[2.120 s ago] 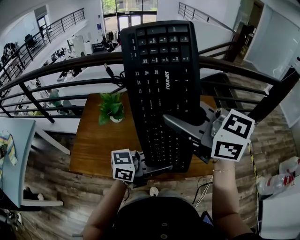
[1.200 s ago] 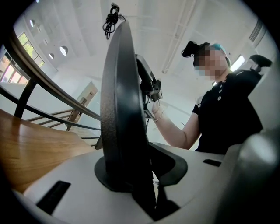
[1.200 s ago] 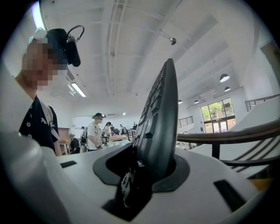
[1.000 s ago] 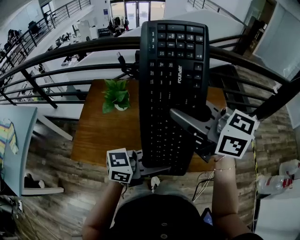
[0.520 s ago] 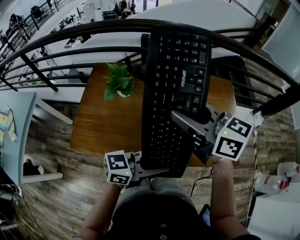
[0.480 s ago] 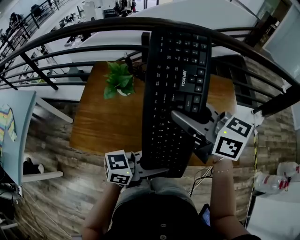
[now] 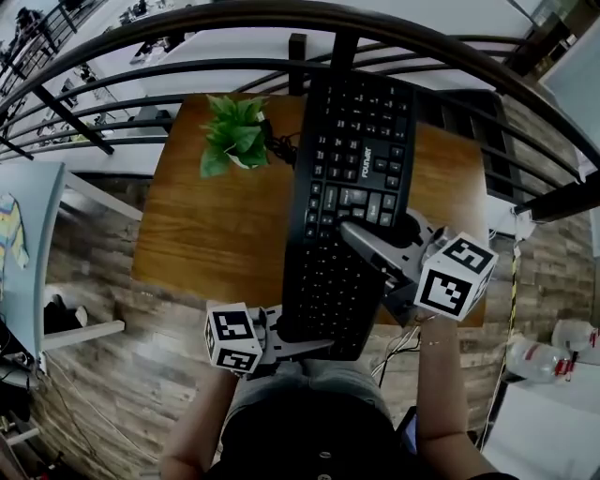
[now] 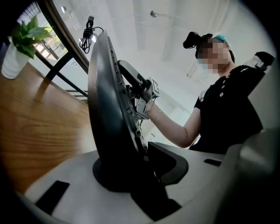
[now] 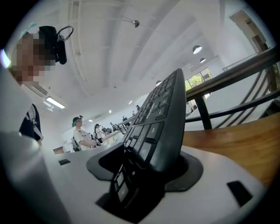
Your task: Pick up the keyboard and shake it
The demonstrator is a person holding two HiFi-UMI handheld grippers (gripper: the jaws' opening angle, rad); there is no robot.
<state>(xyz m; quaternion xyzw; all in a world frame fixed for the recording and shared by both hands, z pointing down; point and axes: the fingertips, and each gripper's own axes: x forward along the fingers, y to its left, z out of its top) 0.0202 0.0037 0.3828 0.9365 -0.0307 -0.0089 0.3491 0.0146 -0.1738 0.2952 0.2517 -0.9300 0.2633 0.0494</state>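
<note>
Potted plant [image 7: 232, 131] on wooden table [image 7: 211, 230] beside railing [image 7: 281, 11]

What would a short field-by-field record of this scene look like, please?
Keyboard: black, keys up, over the table
Left tool: shut on the keyboard's near end
Right tool: jaws have just been opening, keyboard's right edge between them
Table: wooden, beneath the keyboard
Plant: potted, on the table, left of the keyboard

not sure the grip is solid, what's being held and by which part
The keyboard. The left gripper is clamped on its near short end. The right gripper straddles a long edge midway, but its jaws have just been opening and look loose.
</note>
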